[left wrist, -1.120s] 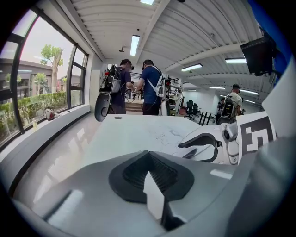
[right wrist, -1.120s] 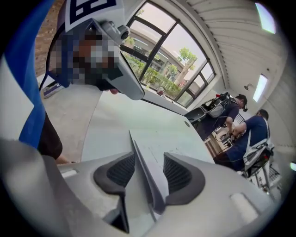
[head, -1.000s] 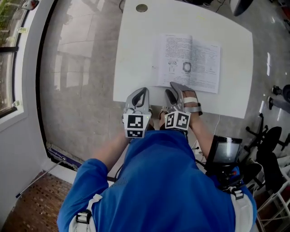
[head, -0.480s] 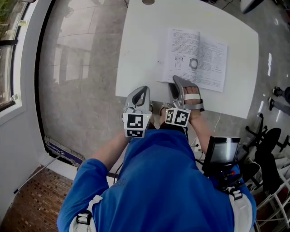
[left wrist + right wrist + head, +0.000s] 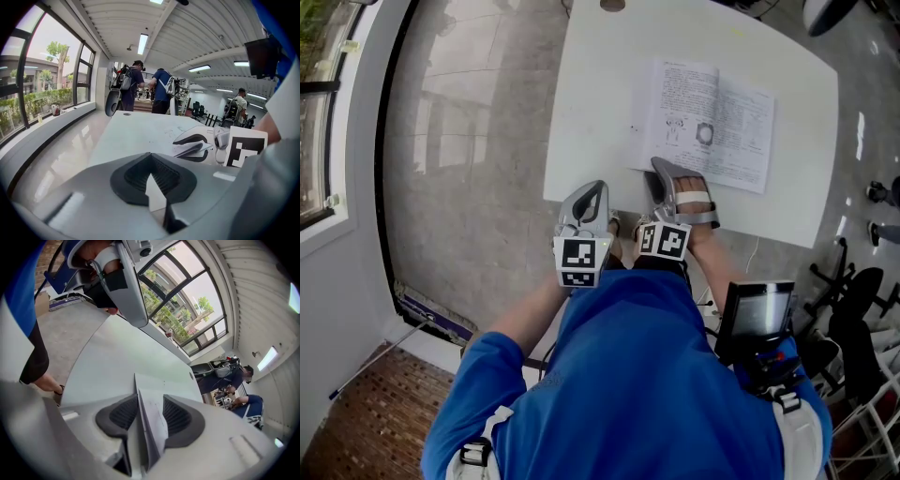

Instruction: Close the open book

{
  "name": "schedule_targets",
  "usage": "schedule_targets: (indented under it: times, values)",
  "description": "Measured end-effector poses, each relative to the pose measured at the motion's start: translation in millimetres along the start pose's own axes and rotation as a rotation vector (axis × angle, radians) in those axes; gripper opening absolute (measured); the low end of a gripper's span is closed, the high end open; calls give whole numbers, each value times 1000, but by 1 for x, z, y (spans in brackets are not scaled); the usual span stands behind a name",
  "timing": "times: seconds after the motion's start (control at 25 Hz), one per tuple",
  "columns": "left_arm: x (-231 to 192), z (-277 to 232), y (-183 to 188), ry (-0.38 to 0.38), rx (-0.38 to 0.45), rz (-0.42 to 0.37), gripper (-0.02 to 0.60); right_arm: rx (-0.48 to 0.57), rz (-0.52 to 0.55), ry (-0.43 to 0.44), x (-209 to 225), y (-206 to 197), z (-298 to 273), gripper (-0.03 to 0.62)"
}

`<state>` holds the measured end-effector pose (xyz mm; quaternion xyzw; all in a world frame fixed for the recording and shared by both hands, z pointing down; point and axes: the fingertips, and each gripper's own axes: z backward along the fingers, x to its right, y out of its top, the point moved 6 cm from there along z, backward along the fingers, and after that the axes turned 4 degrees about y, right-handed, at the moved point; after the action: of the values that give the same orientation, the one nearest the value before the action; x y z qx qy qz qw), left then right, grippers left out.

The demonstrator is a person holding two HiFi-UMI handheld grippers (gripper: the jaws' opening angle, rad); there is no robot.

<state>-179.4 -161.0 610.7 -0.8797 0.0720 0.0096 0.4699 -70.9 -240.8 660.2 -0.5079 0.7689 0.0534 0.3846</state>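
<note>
The open book (image 5: pixel 712 122) lies flat on the white table (image 5: pixel 591 103), printed pages up. My right gripper (image 5: pixel 657 172) sits at the book's near left corner. In the right gripper view a few lifted pages (image 5: pixel 152 420) stand between its ribbed pads (image 5: pixel 177 416). Its jaws are closing, and the pads do not visibly pinch the sheets. The left gripper view shows those same pages (image 5: pixel 191 149) inside the right jaws. My left gripper (image 5: pixel 600 187) hovers at the table's near edge, left of the book, shut (image 5: pixel 150 155) and holding nothing.
A round grommet (image 5: pixel 612 5) marks the table's far edge. Glossy floor (image 5: pixel 459 141) and a window wall lie to the left. A dark monitor (image 5: pixel 757 314) and office chairs (image 5: pixel 862 309) stand at the right. People (image 5: pixel 159 91) stand beyond the table's far end.
My right gripper has rolled a little and edged along the book's near left corner. The left gripper has shifted slightly at the table edge. The book still lies open.
</note>
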Motion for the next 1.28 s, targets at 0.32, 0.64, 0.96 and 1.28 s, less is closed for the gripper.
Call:
schedule_targets:
  times: [0.32, 0.64, 0.96, 1.28]
  values:
    - [2, -3, 6, 8, 11, -5, 6, 1, -26, 32, -1, 3, 5, 57]
    - [6, -3, 19, 0, 27, -34, 6, 39, -192, 35, 16, 5, 18, 18]
    - [4, 10, 34, 0, 66, -61, 6, 97, -405, 7, 35, 9, 43, 14]
    - [35, 15, 63, -26, 133, -106, 6, 154, -663, -40, 61, -23, 84, 12]
